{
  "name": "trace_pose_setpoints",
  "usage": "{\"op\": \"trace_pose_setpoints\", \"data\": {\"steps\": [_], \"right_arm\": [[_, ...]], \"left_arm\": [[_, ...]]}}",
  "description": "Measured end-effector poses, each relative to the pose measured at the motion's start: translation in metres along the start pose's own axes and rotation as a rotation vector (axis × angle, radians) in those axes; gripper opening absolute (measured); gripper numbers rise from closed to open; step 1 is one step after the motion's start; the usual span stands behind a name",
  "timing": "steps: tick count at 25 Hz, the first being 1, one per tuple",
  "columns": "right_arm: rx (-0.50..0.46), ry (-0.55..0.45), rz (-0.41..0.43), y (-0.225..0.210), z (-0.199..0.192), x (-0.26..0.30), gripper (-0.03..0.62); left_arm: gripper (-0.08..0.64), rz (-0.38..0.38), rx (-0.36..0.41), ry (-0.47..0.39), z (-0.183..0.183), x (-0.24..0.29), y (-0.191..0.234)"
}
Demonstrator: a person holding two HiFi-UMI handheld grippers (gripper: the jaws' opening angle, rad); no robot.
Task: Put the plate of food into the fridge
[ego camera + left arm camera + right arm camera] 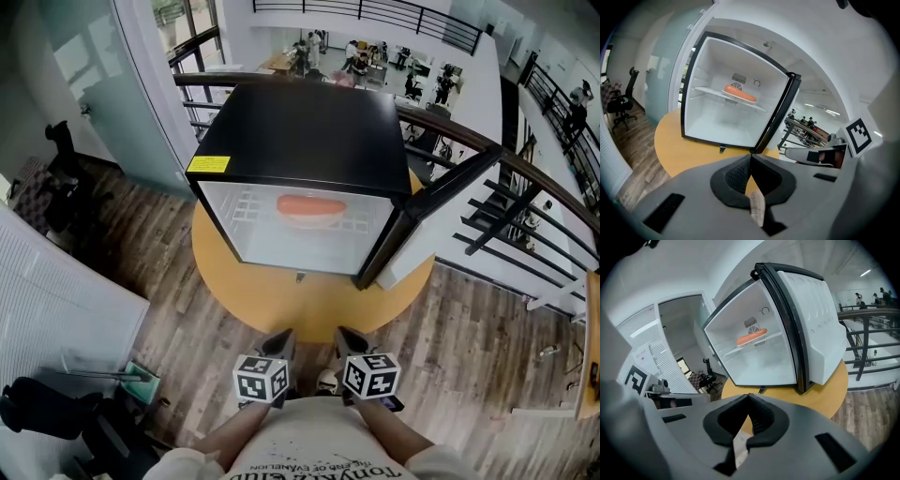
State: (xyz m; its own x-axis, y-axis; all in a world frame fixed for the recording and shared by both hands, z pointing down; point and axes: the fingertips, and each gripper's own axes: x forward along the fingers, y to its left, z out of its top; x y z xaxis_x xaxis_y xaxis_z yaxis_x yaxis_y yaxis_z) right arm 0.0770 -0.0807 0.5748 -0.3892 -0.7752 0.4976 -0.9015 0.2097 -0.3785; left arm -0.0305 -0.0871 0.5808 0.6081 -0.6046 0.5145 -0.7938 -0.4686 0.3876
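Note:
A small black fridge [300,131] stands open on a round yellow table [281,300]. Its white-lined door [441,220] is swung out to the right. An orange plate of food [310,207] rests on the wire shelf inside; it also shows in the left gripper view as the plate [739,93] and in the right gripper view as the plate [752,337]. My left gripper [284,341] and right gripper [349,337] hover side by side at the table's near edge, well short of the fridge. Both are shut with nothing between their jaws.
A dark railing [525,178] curves behind and to the right of the fridge, with a lower floor beyond it. White slatted panels [56,291] stand at the left, near a black office chair [66,169]. Wood flooring [469,347] surrounds the table.

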Motion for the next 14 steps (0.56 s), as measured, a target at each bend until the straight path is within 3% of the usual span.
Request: {"op": "trace_pose_setpoints", "data": {"steps": [14], "right_arm": [[-0.012, 0.003, 0.007, 0.0018, -0.0044, 0.0051, 0.026]], "left_arm": [[0.023, 0.008, 0.005, -0.003, -0.0025, 0.001, 0.0058]]}}
